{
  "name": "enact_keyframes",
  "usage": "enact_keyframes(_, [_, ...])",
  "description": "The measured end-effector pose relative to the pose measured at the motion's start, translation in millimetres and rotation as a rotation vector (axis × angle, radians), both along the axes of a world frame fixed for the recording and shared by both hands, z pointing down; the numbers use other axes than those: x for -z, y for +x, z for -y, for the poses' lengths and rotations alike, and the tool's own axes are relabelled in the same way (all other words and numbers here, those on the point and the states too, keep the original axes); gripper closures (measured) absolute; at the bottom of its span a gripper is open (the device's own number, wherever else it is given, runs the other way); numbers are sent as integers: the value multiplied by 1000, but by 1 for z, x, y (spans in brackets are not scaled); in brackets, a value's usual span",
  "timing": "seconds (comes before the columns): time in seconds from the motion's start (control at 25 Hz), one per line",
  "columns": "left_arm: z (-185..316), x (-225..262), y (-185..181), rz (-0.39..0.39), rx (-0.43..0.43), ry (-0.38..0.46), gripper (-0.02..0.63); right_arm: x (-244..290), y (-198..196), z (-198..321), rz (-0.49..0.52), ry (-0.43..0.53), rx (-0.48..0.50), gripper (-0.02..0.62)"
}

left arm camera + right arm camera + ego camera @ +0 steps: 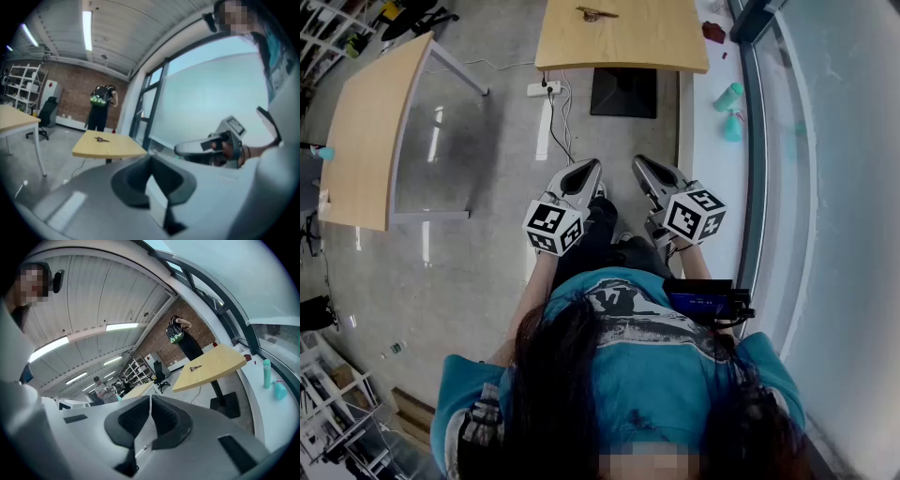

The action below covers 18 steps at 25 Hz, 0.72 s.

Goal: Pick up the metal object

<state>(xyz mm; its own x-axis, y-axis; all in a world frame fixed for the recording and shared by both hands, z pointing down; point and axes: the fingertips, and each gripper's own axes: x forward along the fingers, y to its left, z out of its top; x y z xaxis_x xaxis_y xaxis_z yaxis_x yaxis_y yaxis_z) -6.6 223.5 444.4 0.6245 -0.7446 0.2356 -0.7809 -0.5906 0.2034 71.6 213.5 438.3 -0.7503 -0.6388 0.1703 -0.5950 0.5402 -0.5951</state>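
Both grippers point(585, 169) point(640, 163), fingers together, well short of metal object point(595, 13).

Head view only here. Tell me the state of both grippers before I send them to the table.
Observer: Left gripper is shut, with nothing between its jaws.
Operator: Now the other one.
Observer: Right gripper is shut and empty as well.
Operator: Report what's beyond the table.
Observer: A person stands behind it, past the metal object.
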Motion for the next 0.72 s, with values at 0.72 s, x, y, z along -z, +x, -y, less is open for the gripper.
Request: enact_keyframes(0.72, [189,-3,-36,-21,-119,32,604,-12,-46,185,-5,-56,-17,581])
